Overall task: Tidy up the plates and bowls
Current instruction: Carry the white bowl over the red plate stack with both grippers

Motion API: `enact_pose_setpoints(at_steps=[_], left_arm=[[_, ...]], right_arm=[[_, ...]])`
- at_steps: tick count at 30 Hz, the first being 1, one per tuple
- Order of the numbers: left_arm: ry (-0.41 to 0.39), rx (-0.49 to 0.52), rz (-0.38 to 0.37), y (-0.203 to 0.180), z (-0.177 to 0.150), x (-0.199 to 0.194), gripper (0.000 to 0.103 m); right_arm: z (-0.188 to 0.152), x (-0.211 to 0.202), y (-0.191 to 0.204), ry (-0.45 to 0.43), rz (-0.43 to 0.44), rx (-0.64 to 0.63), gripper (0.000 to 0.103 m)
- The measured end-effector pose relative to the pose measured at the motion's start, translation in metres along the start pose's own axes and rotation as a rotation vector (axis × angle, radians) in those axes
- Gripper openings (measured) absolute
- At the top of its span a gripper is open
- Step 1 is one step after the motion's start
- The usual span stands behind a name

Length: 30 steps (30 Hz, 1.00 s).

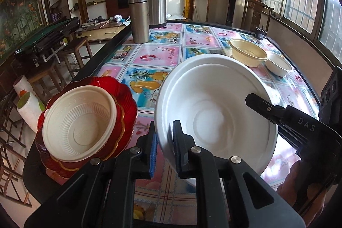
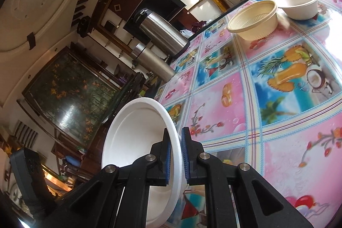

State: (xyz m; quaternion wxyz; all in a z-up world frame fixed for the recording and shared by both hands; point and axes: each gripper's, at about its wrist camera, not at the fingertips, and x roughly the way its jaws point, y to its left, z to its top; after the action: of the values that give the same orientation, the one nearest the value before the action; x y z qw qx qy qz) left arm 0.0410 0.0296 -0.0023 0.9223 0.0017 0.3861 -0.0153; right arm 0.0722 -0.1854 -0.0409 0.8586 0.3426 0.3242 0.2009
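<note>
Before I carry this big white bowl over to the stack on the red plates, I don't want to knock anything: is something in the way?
Nothing visible: only bare tablecloth lies between the big white bowl and the cream bowl on the red plates.

We see a big white foam bowl (image 1: 215,108), tipped, w/ opposite rim sides each pinched between gripper fingers, above the table's near edge. At the near-left corner a cream ribbed bowl (image 1: 80,123) sits nested on stacked red scalloped plates (image 1: 126,97), all tilted twd us. Near the far-right corner a pale yellow ribbed bowl (image 1: 248,52) stands upright, rim touching a smaller white bowl (image 1: 279,65) just beside it, closer to the right edge.
</note>
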Motion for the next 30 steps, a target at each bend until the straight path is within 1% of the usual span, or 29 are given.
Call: enact_pose_setpoints(at_steps=[5,11,17,30], left_arm=[[-0.01,-0.01,0.017,0.013,-0.003,-0.004,0.012],[-0.012,-0.045,0.03,0.039,-0.007,-0.005,0.012],[-0.022,-0.094,0.041,0.068,-0.008,-0.007,0.012],[-0.065,-0.179,0.109,0.124,-0.006,-0.014,0.012]], right_arm=[[-0.008,0.009,0.01,0.021,0.016,0.003,0.012],[-0.013,0.025,0.025,0.065,0.043,0.007,0.013],[-0.015,0.043,0.05,0.096,0.065,-0.014,0.014],[-0.028,0.086,0.103,0.147,0.109,-0.081,0.015]])
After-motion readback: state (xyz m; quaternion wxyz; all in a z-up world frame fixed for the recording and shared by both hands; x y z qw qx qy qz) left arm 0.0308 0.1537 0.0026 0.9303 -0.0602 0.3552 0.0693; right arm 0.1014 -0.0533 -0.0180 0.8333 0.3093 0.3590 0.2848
